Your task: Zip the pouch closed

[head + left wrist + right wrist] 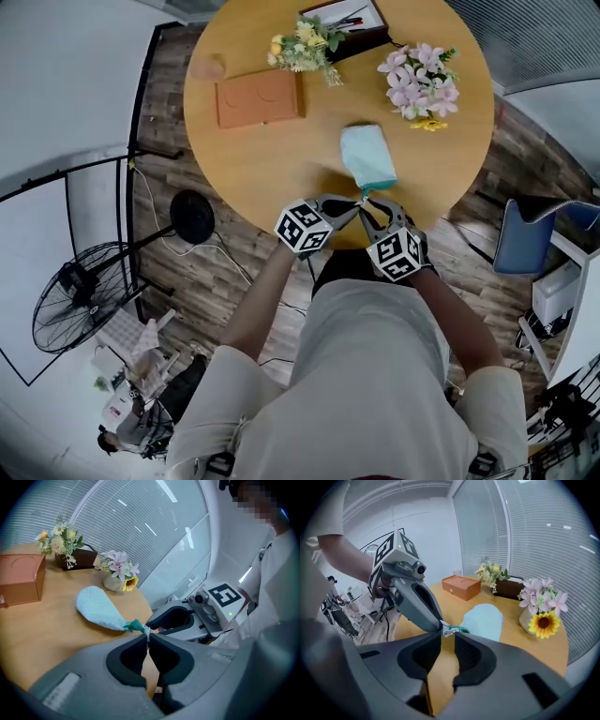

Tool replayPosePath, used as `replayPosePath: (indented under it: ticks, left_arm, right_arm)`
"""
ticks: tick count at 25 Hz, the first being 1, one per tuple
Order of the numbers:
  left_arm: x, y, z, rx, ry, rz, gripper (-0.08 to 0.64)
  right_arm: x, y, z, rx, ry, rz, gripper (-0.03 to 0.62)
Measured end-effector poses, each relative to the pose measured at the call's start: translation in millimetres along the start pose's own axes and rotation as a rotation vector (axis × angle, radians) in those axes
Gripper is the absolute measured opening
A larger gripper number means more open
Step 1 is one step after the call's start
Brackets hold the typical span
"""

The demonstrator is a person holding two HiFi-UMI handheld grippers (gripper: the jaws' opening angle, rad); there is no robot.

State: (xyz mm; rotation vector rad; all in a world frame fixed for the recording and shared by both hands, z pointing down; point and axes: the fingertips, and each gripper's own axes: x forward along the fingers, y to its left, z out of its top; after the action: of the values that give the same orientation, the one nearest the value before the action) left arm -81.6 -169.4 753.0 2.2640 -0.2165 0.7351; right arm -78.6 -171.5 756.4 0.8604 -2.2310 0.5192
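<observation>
Jaws of the left gripper press together on the small white zipper pull at the near, teal end of the light-blue pouch. The right gripper, jaws spread, meets that same end. Beyond the pouch stand a brown box and pink flowers.

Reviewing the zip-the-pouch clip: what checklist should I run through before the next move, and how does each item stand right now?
1. Is the left gripper clamped on the white tab at the pouch's teal end? Ok, the jaws are pinched together on it.
2. Is the right gripper bracing the pouch? Not ok: the jaws stand apart and press on nothing.
3. Is the pouch clear of the brown box and the flowers? Ok, it lies apart from both.
4. Is the pouch body supported by the table? Ok.
5. Is the zip already closed? Cannot tell, the teeth are not visible.
</observation>
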Motion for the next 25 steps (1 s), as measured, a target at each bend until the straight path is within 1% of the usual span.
replayPosePath:
  ticks: [4, 7, 14, 16, 22, 25]
  left_arm:
    - [-7.9, -15.3, 4.6, 0.006, -0.011, -0.01, 0.028]
    - [-12.5, -22.7, 8.1, 0.006, -0.023, -0.003, 0.028]
    - [-23.3, -31.3, 16.7, 0.01, -0.041, 0.028, 0.028]
    - [-24.8, -33.7, 18.1, 0.02, -0.038, 0.039, 0.028]
    - [-29.0, -45.8, 25.5, 0.047, -0.033, 0.075, 0.028]
    - [-32.0, -51.3, 28.7, 0.053, -0.036, 0.117, 0.028]
  right_arm:
    - [-14.5, 3.4, 6.7, -0.045, -0.023, -0.009, 0.066]
    - [-21.9, 6.0, 11.1, -0.064, -0.032, 0.002, 0.066]
    - [-36.6, 6.4, 27.3, -0.08, -0.076, 0.027, 0.031]
    - [-41.0, 3.8, 30.2, -0.077, -0.089, 0.029, 0.011]
    - [-56.0, 1.1, 35.8, -0.056, -0.124, 0.079, 0.005]
    - [-63.1, 1.9, 37.0, 0.002, -0.148, 0.131, 0.003]
